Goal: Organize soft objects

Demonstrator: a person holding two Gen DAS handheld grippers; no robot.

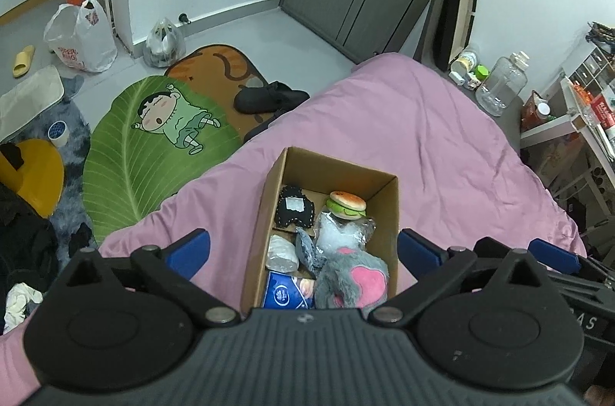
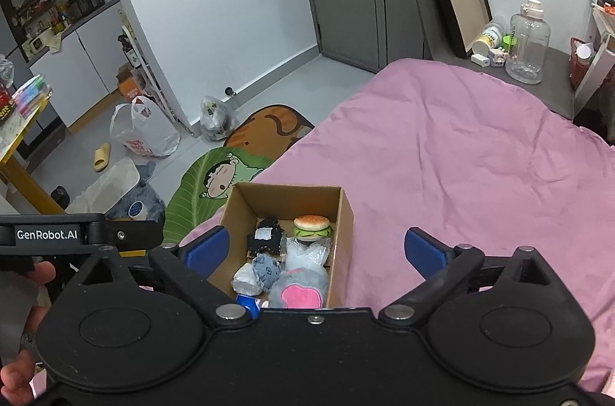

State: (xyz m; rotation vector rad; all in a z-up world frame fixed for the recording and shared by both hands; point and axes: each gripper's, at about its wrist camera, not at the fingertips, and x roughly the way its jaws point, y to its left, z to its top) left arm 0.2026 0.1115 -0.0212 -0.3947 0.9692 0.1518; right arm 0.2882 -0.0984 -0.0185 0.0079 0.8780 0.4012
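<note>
An open cardboard box (image 1: pixel 386 214) (image 2: pixel 344 225) sits on the pink bed cover. Inside lie a burger toy (image 1: pixel 346 204) (image 2: pixel 311 226), a black studded pouch (image 1: pixel 295 212) (image 2: pixel 265 236), a clear plastic bag (image 1: pixel 342 233) (image 2: pixel 305 252), a grey plush with a pink heart (image 1: pixel 355 279) (image 2: pixel 300 292), a wrapped grey bundle (image 1: pixel 281 254) (image 2: pixel 246 281) and a blue tissue pack (image 1: pixel 286 294) (image 2: pixel 248 304). My left gripper (image 1: pixel 303 250) is open and empty above the box. My right gripper (image 2: pixel 315 248) is open and empty, over the box's near right side.
The pink bed cover (image 1: pixel 423 145) (image 2: pixel 461 156) stretches right and back. On the floor to the left lie a green leaf mat (image 1: pixel 153 145) (image 2: pixel 200 191), black slippers (image 1: pixel 269 96) and plastic bags (image 1: pixel 80 37). A clear jug (image 2: pixel 527 45) stands past the bed.
</note>
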